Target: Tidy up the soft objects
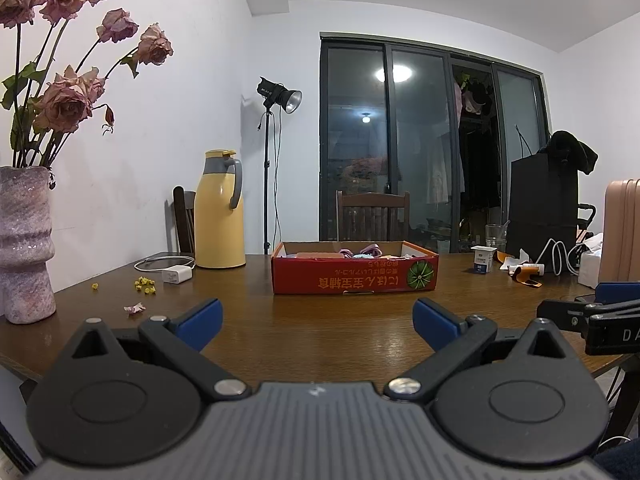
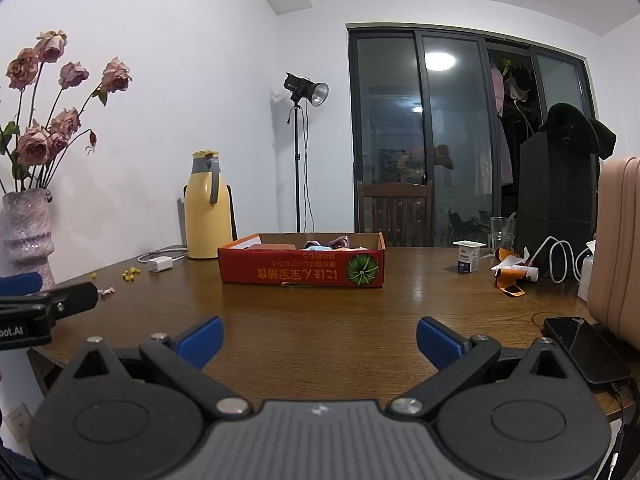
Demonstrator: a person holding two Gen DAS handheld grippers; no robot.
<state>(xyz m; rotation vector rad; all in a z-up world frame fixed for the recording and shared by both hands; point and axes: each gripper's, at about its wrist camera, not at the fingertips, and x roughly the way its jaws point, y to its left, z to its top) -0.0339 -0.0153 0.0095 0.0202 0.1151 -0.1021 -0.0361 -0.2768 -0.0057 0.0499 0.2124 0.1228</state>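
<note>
Currently both grippers hover low over the near edge of the table (image 1: pixel 320 320), side by side, each pointed at the red box (image 1: pixel 354 276). I have the left gripper (image 1: pixel 318 322) with its fingers spread wide and nothing between them; the right gripper (image 2: pixel 320 340) is the same, spread and empty.

The box sits straight ahead of both grippers, well apart from the fingertips, with bare tabletop between. Its long axis runs left to right, across my line of approach, and its printed long side faces me. From the left wrist view the box lies slightly right of centre; from the right wrist view, slightly left of centre. I judge it sits between the two grippers, with neither clearly nearer.

The soft items (image 2: pixel 326 245) lie inside the box. Only their tops show over the wall: pink, light blue and purplish pieces, bunched near the middle. An orange-brown flat piece lies left of them. I cannot tell their number or shape from this low angle.

I judge the next move needs a forward reach and a lift over the near wall.
</note>
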